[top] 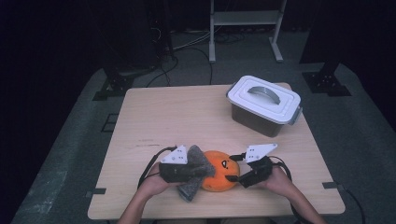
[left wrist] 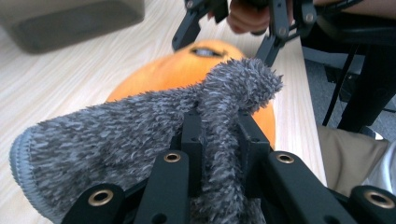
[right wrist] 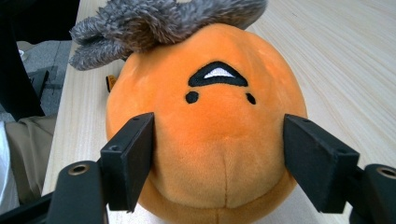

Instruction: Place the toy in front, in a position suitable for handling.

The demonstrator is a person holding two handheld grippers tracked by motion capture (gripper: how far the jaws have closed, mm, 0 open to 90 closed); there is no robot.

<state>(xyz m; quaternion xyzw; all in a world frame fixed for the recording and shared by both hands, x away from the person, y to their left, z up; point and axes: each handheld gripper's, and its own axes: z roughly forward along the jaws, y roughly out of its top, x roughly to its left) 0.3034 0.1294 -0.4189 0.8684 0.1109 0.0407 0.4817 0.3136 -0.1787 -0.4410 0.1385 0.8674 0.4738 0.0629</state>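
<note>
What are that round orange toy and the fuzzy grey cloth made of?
The round orange toy looks like soft short-pile plush, with a stitched seam and embroidered face. The fuzzy grey cloth looks like shaggy microfibre or chenille with a sewn hem, pinched in the left claw.

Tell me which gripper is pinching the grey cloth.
The left gripper: its jaws are shut on the grey fuzzy cloth. The right gripper instead straddles the orange plush toy, jaws open.

You've got 1 orange plush toy [top: 219, 176], 1 grey fuzzy cloth [top: 194, 169], 1 lidded white bin [top: 264, 104], 1 table [top: 187, 112], and 2 grippers: left [top: 201, 171], right [top: 234, 169].
</note>
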